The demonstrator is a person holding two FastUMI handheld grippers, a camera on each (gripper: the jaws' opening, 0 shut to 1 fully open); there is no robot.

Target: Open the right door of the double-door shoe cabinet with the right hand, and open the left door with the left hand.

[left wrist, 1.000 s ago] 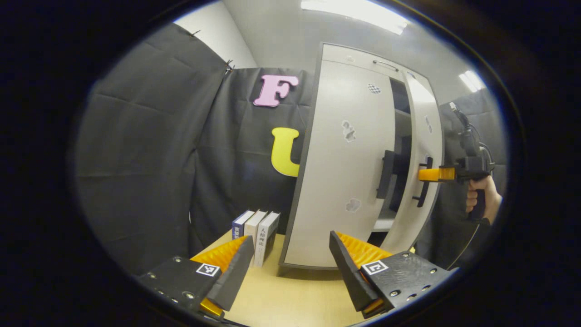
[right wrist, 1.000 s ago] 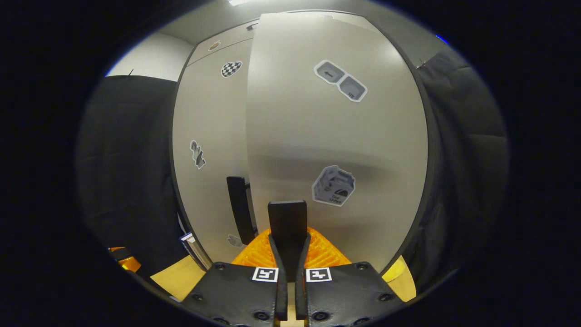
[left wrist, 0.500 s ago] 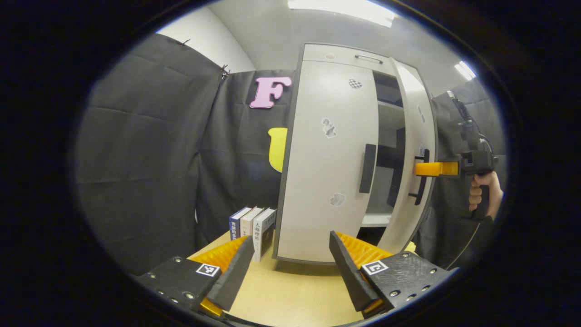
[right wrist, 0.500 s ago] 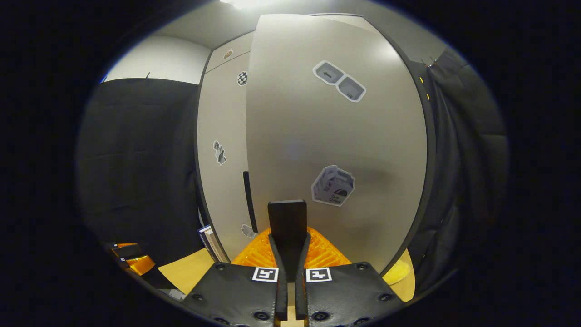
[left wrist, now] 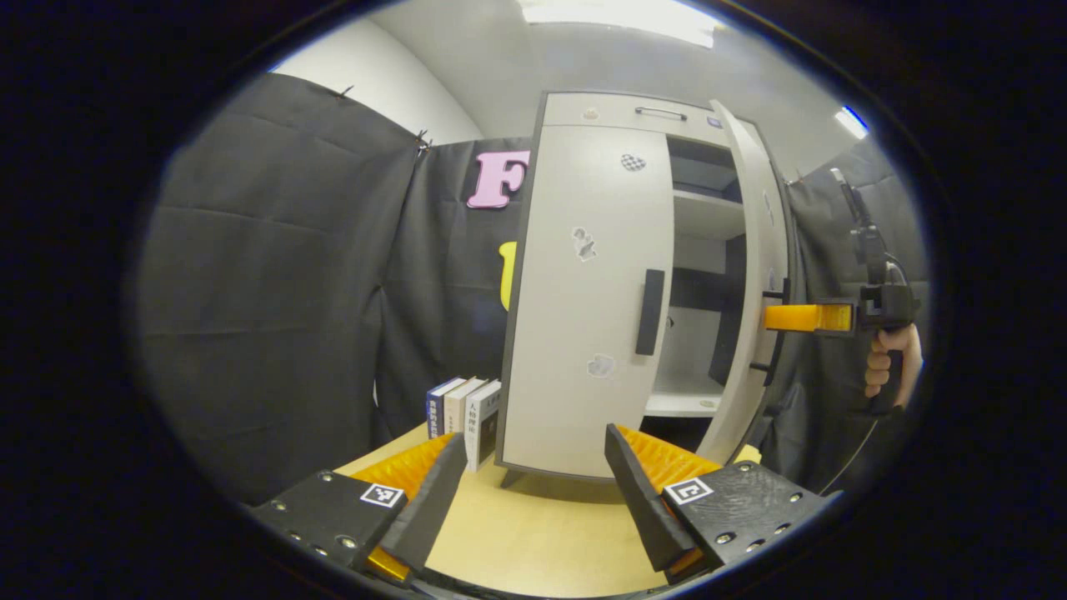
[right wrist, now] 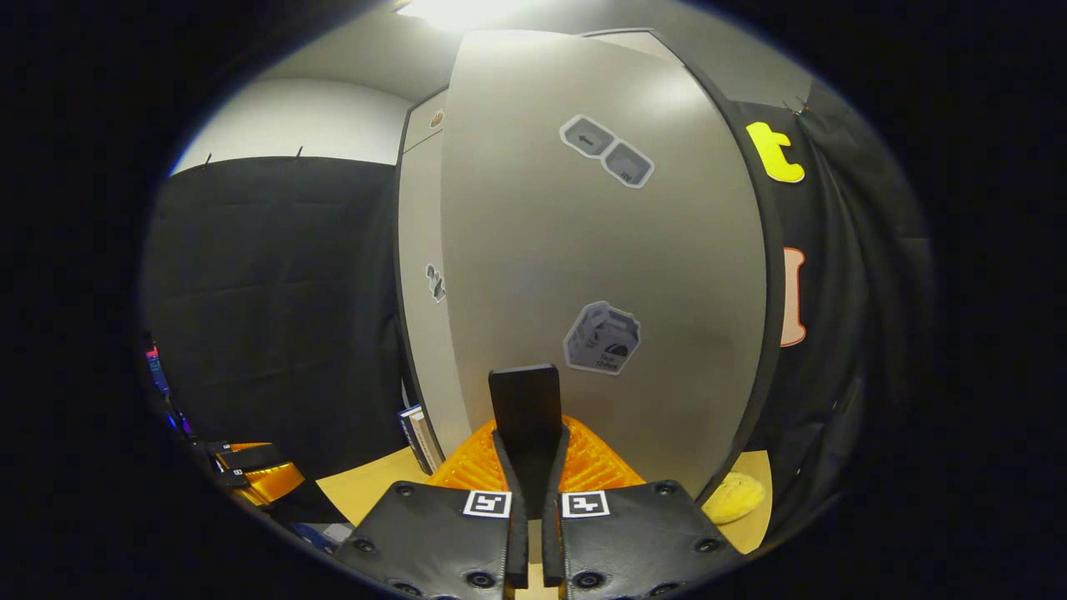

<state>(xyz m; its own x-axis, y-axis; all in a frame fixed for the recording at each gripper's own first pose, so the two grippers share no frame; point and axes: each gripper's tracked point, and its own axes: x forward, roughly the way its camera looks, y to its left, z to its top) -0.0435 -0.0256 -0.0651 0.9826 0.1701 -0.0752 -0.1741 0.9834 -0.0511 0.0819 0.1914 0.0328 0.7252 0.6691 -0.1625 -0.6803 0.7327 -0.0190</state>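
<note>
Right gripper [right wrist: 528, 467] clamps handle [right wrist: 525, 408]; cabinet [left wrist: 708, 250] shelves bare.

Recording booth: black cloth walls [left wrist: 275, 292], ceiling light panel [left wrist: 617, 10], cabinet [left wrist: 583, 292] on wooden table [left wrist: 533, 542].

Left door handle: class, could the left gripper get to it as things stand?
Probably yes. The left gripper is open, the handle on the closed left door faces it, and nothing lies between them.
</note>
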